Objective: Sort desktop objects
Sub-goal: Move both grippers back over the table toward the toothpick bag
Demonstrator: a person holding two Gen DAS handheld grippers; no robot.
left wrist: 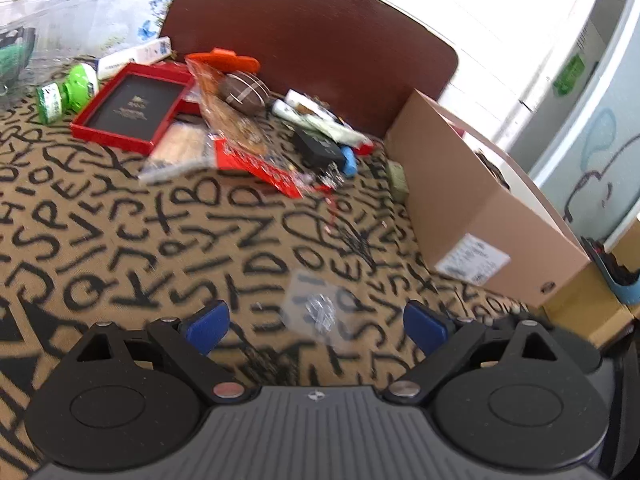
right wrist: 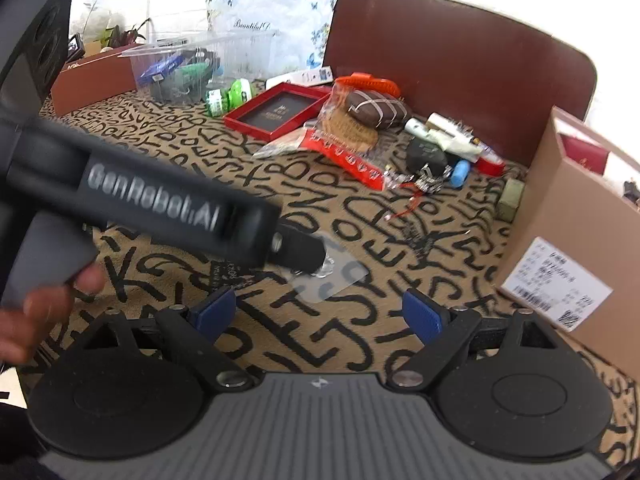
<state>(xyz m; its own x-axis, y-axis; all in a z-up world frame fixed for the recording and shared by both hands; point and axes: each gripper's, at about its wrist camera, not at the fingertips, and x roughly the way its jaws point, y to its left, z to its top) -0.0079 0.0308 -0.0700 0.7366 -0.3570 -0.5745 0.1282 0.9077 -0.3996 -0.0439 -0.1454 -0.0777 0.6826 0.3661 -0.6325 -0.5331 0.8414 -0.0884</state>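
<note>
A small clear bag (left wrist: 316, 308) with shiny metal bits lies flat on the lettered cloth. My left gripper (left wrist: 316, 325) is open just in front of it, the blue pads standing either side without touching it. In the right wrist view the same bag (right wrist: 340, 276) lies ahead of my right gripper (right wrist: 318, 313), which is open and empty. The left tool's black housing (right wrist: 152, 196) crosses in from the left, and its dark tip (right wrist: 306, 256) sits over the bag's near corner. A hand (right wrist: 40, 312) holds that tool.
At the back lies a pile: a red tray box (left wrist: 132, 108), a green bottle (left wrist: 68, 92), a bagged brown oval (left wrist: 244, 92), a red packet (left wrist: 260, 164), a black item (left wrist: 316, 146) and white tubes (left wrist: 320, 118). A cardboard box (left wrist: 480, 208) stands right. A clear tub (right wrist: 200, 64) sits back left.
</note>
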